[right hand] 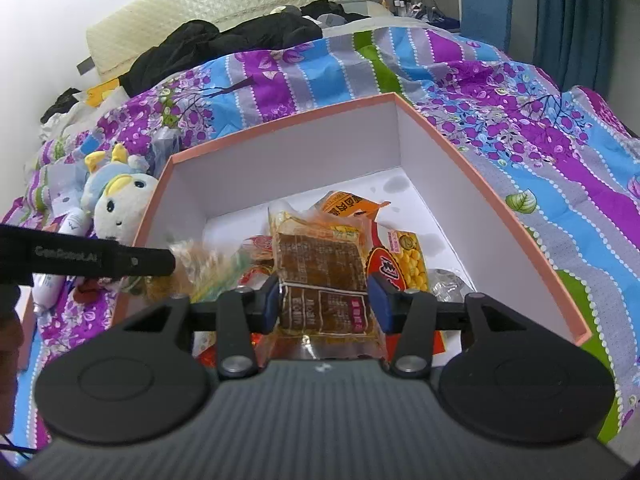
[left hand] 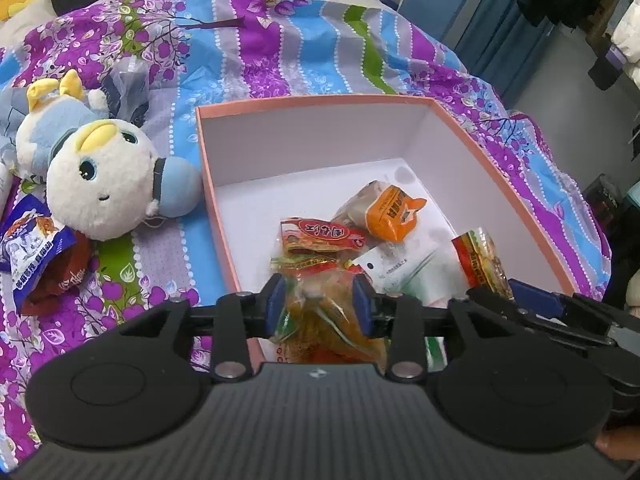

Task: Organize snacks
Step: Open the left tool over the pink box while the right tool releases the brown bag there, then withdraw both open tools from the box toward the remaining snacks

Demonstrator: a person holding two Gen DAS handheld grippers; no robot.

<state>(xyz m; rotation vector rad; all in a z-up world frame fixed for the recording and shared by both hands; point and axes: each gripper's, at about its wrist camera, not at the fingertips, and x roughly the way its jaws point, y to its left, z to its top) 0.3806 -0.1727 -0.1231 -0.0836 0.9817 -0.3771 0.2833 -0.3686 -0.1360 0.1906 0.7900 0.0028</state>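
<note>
Over the near end of the pink box, each gripper pinches 1 snack: the right gripper grips a brown-printed clear packet, the left gripper an orange-green crinkly packet. Both films look slick and could slide sideways on release. 2 tools crowd 1 corner, so they may collide. A blue packet lies outside on the bedspread beside the plush toy.
</note>
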